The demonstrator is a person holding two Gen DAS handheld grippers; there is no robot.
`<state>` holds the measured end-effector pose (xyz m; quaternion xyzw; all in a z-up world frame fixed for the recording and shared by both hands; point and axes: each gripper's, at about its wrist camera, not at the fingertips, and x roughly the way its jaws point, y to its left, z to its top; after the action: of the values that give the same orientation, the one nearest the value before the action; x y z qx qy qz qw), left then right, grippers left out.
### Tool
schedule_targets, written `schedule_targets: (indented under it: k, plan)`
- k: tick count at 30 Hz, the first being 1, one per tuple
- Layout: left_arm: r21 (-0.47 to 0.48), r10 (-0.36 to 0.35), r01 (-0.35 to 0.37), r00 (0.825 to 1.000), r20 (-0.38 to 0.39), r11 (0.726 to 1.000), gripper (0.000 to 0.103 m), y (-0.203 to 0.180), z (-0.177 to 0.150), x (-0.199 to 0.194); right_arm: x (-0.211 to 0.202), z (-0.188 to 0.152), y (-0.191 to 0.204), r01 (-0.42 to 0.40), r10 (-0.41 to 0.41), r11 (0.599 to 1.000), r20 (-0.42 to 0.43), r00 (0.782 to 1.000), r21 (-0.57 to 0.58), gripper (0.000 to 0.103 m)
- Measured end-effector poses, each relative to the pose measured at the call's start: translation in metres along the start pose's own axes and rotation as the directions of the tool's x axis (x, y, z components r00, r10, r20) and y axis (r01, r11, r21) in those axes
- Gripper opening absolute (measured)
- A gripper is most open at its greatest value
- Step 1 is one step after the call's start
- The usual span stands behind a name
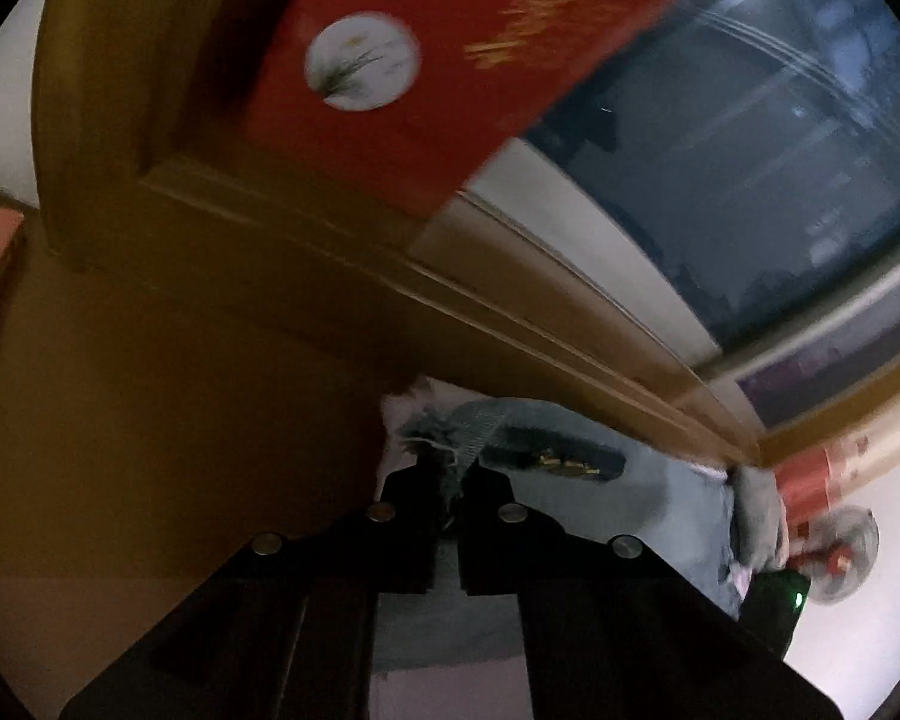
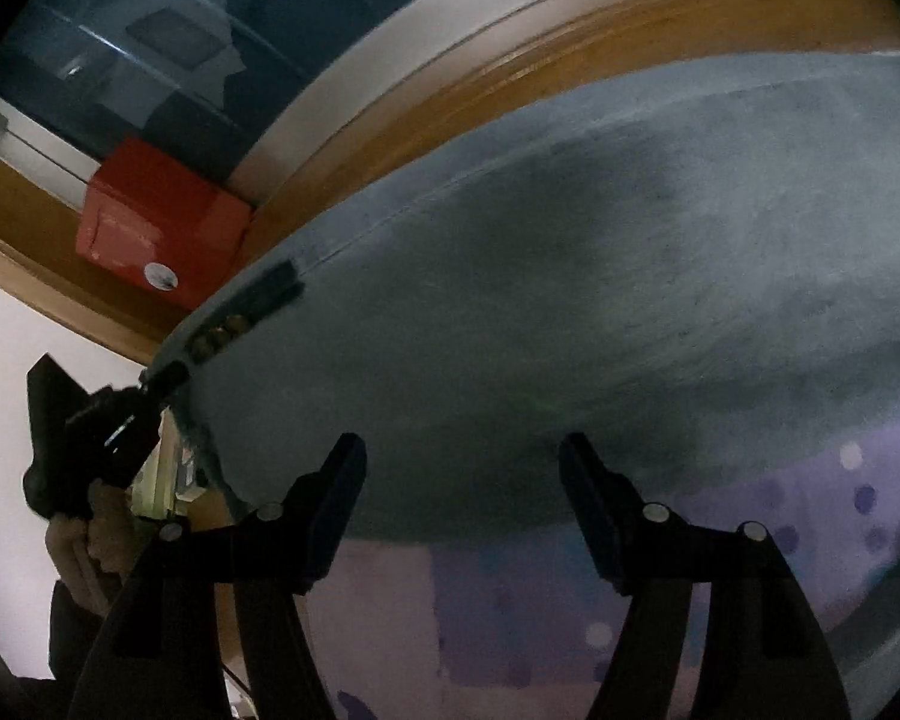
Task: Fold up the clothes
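A grey-blue garment (image 2: 570, 270) is stretched wide across the right wrist view, with a dark label (image 2: 270, 294) on its left edge. My right gripper (image 2: 462, 450) is open over the garment's near edge, with nothing pinched between its fingers. In the left wrist view my left gripper (image 1: 444, 474) is shut on a frayed corner of the same garment (image 1: 660, 480), near the gold-printed dark label (image 1: 558, 459). The right wrist view also shows the left gripper (image 2: 150, 384) at that corner, held by a hand (image 2: 90, 534).
A red box (image 1: 450, 60) leans on a wooden frame (image 1: 270, 276) below a dark window (image 1: 750, 150). A fan (image 1: 840, 552) stands at the lower right. Under the garment lies a purple dotted sheet (image 2: 750, 570). The red box (image 2: 162, 222) sits at upper left.
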<state>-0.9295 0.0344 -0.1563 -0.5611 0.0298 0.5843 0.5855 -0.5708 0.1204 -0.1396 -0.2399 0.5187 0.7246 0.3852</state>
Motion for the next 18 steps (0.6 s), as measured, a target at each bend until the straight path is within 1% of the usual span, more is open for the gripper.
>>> schedule_targets:
  k: [2,4,5,7,9,10,11,13,14,15,16,18]
  plan:
    - [-0.038,0.012,-0.012,1.000,-0.003,0.999,0.005,0.011,0.002,0.018,0.012,0.000,-0.011,0.008,-0.007,0.999,-0.026,1.000,0.036,0.068]
    - [-0.061,0.050,-0.050,0.999,-0.010,0.997,0.005,0.018,0.009,0.041,0.015,-0.004,-0.022,0.004,-0.001,0.997,-0.040,0.999,0.083,0.068]
    - [-0.076,0.074,-0.075,0.997,-0.020,0.994,0.005,0.022,0.010,0.052,0.012,-0.008,-0.025,-0.006,0.010,0.996,-0.035,0.999,0.095,0.068]
    - [-0.100,0.096,-0.097,0.995,-0.019,0.990,0.007,0.026,0.010,0.056,-0.002,-0.017,-0.026,-0.013,0.014,0.997,-0.017,1.000,0.082,0.068]
    - [-0.124,0.109,-0.110,0.994,-0.020,0.986,0.015,0.029,0.008,0.051,-0.026,-0.028,-0.032,-0.041,0.039,0.995,0.022,0.999,0.088,0.068]
    - [-0.137,0.107,-0.108,0.994,-0.017,0.985,0.023,0.030,0.006,0.045,-0.041,-0.034,-0.038,-0.052,0.046,0.993,0.054,0.997,0.102,0.068]
    - [-0.143,0.101,-0.099,0.995,0.006,0.985,0.029,0.030,0.000,0.033,-0.058,-0.037,-0.052,-0.025,0.010,0.990,0.108,0.994,0.138,0.068]
    - [-0.141,0.087,-0.076,0.993,0.075,0.987,0.032,0.027,-0.015,0.005,-0.092,-0.043,-0.079,0.022,-0.068,0.977,0.210,0.975,0.214,0.068]
    - [-0.108,0.075,-0.065,0.992,0.097,0.992,0.036,0.020,-0.026,-0.007,-0.110,-0.046,-0.095,0.045,-0.114,0.965,0.258,0.959,0.259,0.068]
    - [-0.065,0.061,-0.054,0.992,0.110,0.996,0.037,0.011,-0.037,-0.016,-0.129,-0.048,-0.116,0.073,-0.171,0.946,0.295,0.940,0.316,0.066]
    - [-0.021,0.045,-0.043,0.991,0.122,0.999,0.037,0.002,-0.049,-0.026,-0.139,-0.048,-0.130,0.095,-0.209,0.931,0.302,0.930,0.352,0.060]
    - [0.116,0.010,-0.020,0.997,0.080,0.993,0.037,-0.025,-0.069,-0.027,-0.156,-0.042,-0.158,0.137,-0.274,0.900,0.295,0.915,0.414,0.052]
